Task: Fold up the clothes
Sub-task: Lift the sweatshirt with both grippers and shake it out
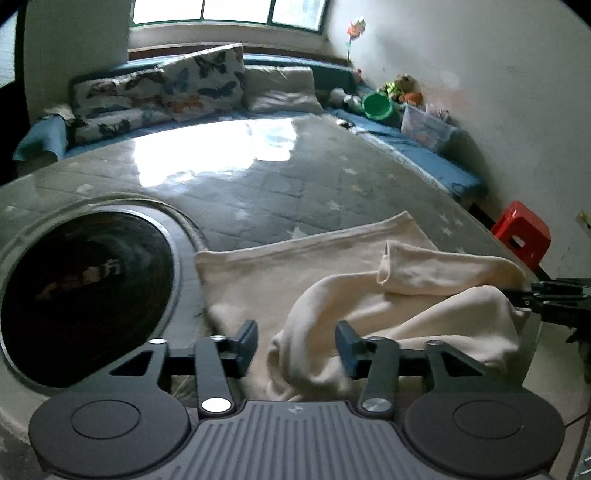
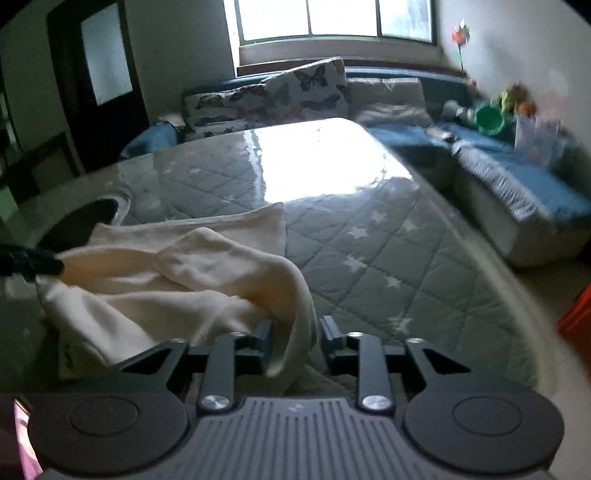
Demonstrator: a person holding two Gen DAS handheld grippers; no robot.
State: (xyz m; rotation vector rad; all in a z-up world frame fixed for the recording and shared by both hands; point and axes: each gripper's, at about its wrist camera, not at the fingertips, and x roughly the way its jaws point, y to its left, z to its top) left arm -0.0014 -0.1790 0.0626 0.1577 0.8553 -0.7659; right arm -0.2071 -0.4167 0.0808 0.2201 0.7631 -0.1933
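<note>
Room: daylight through a wide window (image 2: 332, 18); glare on a glass-topped table (image 1: 207, 155) laid over a grey star-print quilted cover (image 2: 388, 258).
Backdrop: butterfly-print cushions (image 1: 192, 85) on a blue-covered bench (image 2: 517, 177); green plastic bucket (image 1: 376, 105) and clear storage box (image 1: 424, 125) by the wall.
Floor: red plastic stool (image 1: 521, 232) beside the table's right edge.
Table inset: dark round cooktop (image 1: 85, 295) at near left, just beside the cloth's left edge.
Garment: cream sweatshirt (image 1: 295, 273), far part flat on the tabletop, near part lifted and bunched, one sleeve cuff (image 1: 384, 266) lying across the body.
Left gripper (image 1: 295, 343): fingers well apart, a raised fold of cream fabric hanging between them, touching the right finger (image 1: 349, 347); cannot tell whether any of it is pinched.
Right gripper (image 2: 293, 341): fingers parted, a hanging fold of fabric against the left finger (image 2: 264, 339), gap visible toward the other.
Cross view: right gripper's dark tips (image 1: 546, 295) at the cloth's right edge in the left wrist view; left gripper's tips (image 2: 33, 260), blurred, at its left edge in the right wrist view.
</note>
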